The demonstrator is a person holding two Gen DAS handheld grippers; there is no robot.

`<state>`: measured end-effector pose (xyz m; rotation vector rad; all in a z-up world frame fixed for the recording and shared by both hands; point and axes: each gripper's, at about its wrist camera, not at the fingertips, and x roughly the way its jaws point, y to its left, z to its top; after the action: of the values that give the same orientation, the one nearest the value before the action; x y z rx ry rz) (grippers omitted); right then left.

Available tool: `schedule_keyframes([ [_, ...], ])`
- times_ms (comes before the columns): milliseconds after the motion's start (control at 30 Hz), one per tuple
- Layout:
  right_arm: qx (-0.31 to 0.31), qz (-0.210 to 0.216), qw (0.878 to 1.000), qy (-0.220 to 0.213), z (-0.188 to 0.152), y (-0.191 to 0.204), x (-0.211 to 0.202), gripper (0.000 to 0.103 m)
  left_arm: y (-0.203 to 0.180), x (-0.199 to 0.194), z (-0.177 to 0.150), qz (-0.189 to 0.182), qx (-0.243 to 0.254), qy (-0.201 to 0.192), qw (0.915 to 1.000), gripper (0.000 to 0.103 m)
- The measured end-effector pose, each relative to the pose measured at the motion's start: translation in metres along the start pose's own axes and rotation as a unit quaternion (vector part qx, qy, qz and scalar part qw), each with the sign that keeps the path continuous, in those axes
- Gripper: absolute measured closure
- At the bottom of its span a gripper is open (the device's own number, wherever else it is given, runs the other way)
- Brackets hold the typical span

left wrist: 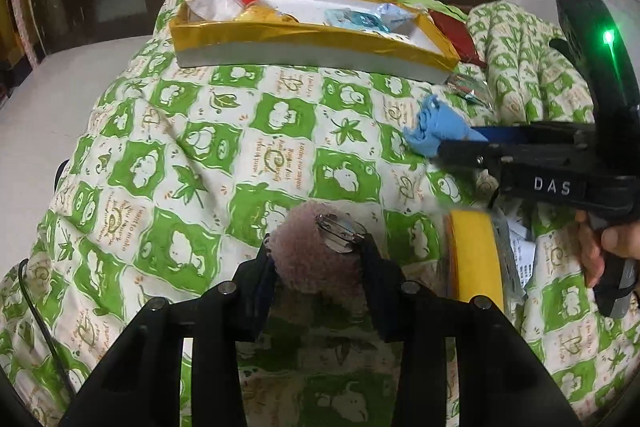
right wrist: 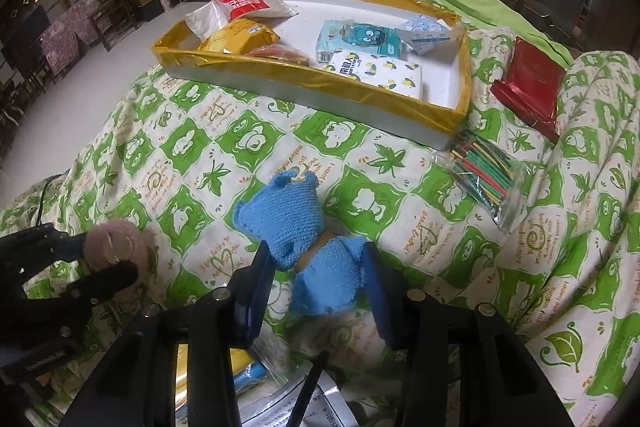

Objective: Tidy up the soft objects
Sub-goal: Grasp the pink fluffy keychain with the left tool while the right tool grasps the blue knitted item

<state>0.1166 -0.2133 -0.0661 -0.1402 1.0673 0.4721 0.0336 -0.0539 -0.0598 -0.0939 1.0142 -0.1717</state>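
My left gripper [left wrist: 318,255] is shut on a fuzzy pink brooch [left wrist: 316,259] with a metal pin on its back, held just above the green patterned quilt [left wrist: 224,155]. The brooch also shows in the right wrist view [right wrist: 114,243]. My right gripper [right wrist: 316,263] is shut on a blue knitted toy [right wrist: 288,223], which droops forward from the fingers; it shows in the left wrist view [left wrist: 434,131] too. A gold-rimmed white tray [right wrist: 464,67] lies ahead on the quilt and holds several soft packets.
A bag of coloured sticks [right wrist: 486,173] and a red pouch [right wrist: 530,89] lie right of the tray. A yellow object [left wrist: 476,259] and papers sit near the grippers. A black cable [left wrist: 38,315] runs at the left. The quilt bulges high on the right [right wrist: 600,155].
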Motion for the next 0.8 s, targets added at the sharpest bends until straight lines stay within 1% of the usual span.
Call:
schedule_keyframes([
  [533, 0.009, 0.004, 1.000, -0.014, -0.0002, -0.0029, -0.0067, 0.056, -0.0033, -0.0007, -0.0013, 0.000, 0.004, -0.003, 1.0000, 0.064],
  [800, 0.012, 0.006, 1.000, -0.018, 0.0006, -0.0040, -0.0083, 0.056, -0.0056, -0.0058, -0.0004, -0.001, 0.006, -0.016, 0.9999, 0.064],
])
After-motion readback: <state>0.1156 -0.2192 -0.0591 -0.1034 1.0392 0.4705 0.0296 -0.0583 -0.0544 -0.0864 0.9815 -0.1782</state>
